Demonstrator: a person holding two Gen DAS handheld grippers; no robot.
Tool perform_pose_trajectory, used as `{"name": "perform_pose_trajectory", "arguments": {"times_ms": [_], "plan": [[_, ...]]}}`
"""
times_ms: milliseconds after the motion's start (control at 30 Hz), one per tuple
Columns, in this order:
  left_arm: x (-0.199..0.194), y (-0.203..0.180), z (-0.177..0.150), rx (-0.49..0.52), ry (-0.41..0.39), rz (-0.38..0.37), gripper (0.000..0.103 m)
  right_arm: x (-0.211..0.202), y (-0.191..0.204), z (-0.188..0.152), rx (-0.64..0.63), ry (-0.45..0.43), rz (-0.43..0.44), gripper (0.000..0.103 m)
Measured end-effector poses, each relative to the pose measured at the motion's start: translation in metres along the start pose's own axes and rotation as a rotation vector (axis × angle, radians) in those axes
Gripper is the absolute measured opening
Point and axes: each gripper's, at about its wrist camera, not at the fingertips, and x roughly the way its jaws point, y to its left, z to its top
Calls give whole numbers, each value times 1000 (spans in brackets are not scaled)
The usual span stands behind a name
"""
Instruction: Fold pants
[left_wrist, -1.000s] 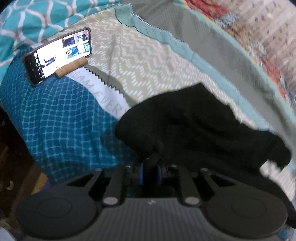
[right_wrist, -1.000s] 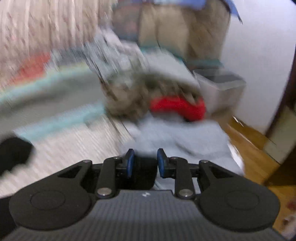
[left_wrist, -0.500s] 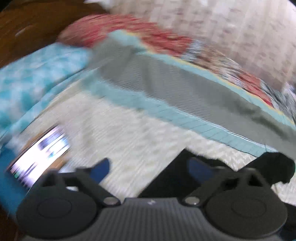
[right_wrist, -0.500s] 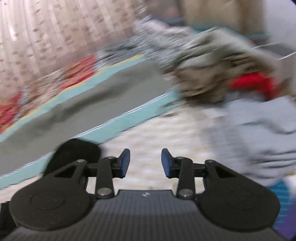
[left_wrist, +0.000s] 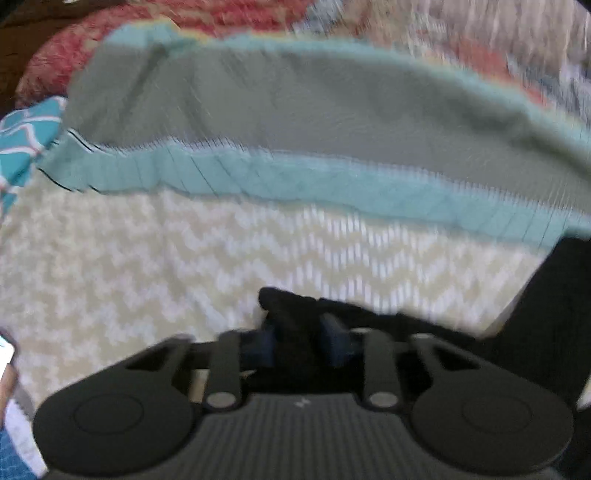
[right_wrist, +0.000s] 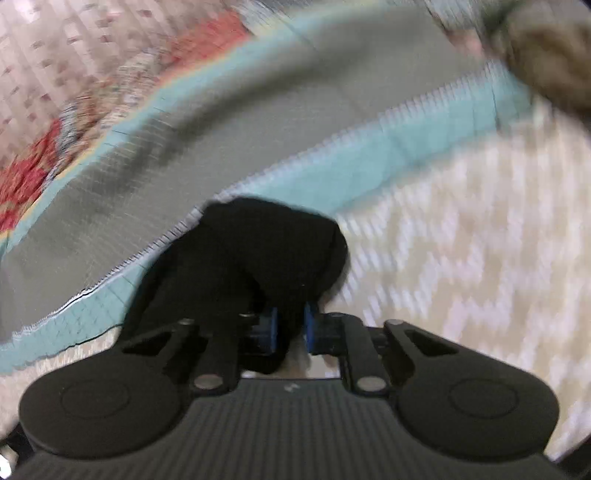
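The black pants (left_wrist: 546, 314) lie crumpled on a patterned bedspread. In the left wrist view a fold of them runs from the right edge to my left gripper (left_wrist: 299, 339). Its jaws are closing, and black cloth is pinched between the blue pads (left_wrist: 266, 341). In the right wrist view a rounded bunch of the pants (right_wrist: 266, 243) sits just ahead of my right gripper (right_wrist: 291, 328). Those jaws are closing too, with a bit of black fabric caught between the pads (right_wrist: 309, 328). Both views are blurred by motion.
The bedspread has a cream chevron area (left_wrist: 147, 258), a teal band (left_wrist: 295, 184) and a grey band (left_wrist: 295, 99). A lit phone (left_wrist: 5, 349) peeks in at the left edge. A heap of other clothes (right_wrist: 546, 55) lies at the far right.
The left gripper let go, opened wide, shifted along the pants and closed on cloth again. The right gripper swung away from the clothes heap to the pants and closed on them.
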Motion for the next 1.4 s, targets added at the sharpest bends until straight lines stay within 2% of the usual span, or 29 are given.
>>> {"name": "perform_pose_trajectory", "arguments": {"times_ms": [67, 133, 167, 200, 233, 300, 400, 467, 533, 600, 633, 700, 767, 867, 900, 933, 967, 1033, 1133, 1233, 1333, 1367, 1400], "plan": [[-36, 30, 10, -104, -98, 28, 20, -34, 8, 17, -77, -108, 2, 13], [-74, 70, 15, -228, -204, 54, 18, -81, 13, 34, -162, -224, -36, 11], [-88, 90, 13, -295, -235, 57, 18, -107, 14, 40, -215, -278, -56, 3], [-97, 104, 11, -347, -248, 69, 18, -128, 13, 42, -261, -333, -91, 2], [-108, 121, 4, -401, -263, 95, 18, -150, 12, 42, -327, -406, -169, 2], [-119, 143, -9, -452, -267, 93, 18, -186, 2, 36, -420, -489, -271, 2], [-123, 156, -40, -461, -232, 78, 18, -215, -30, 26, -400, -427, -276, 6], [-120, 154, -61, -449, -195, 88, 18, -218, -50, 16, -382, -370, -290, 7], [-117, 155, -73, -463, -175, 98, 18, -207, -60, 1, -341, -307, -287, 7], [-118, 156, -83, -483, -165, 94, 18, -180, -62, -2, -263, -233, -229, 9], [-120, 157, -87, -489, -164, 91, 18, -169, -64, -4, -236, -203, -201, 13], [-123, 157, -86, -480, -170, 91, 18, -141, -61, -6, -200, -159, -167, 51], [-129, 156, -84, -470, -184, 91, 18, -112, -57, -5, -154, -141, -154, 58], [-133, 153, -75, -463, -195, 93, 18, -58, -64, -2, -23, -56, -151, 59], [-134, 152, -72, -457, -197, 95, 18, -43, -68, -3, 39, -18, -142, 52], [-134, 150, -68, -449, -200, 98, 18, -32, -69, -4, 83, 20, -125, 34], [-134, 149, -63, -441, -205, 101, 18, -25, -64, -3, 88, 44, -145, 21], [-133, 148, -51, -426, -223, 101, 17, -36, -42, 9, -7, -14, -171, 16], [-127, 147, -30, -423, -254, 83, 17, -79, -3, 40, -172, -226, -203, 16], [-114, 143, -7, -456, -292, 51, 17, -110, 24, 77, -236, -385, -257, 16], [-86, 138, 11, -503, -312, 58, 17, -115, 29, 107, -205, -442, -287, 18], [-71, 134, 17, -511, -308, 72, 18, -109, 24, 115, -181, -434, -301, 24], [-57, 129, 20, -505, -294, 89, 24, -99, 21, 118, -149, -418, -324, 37]]}}
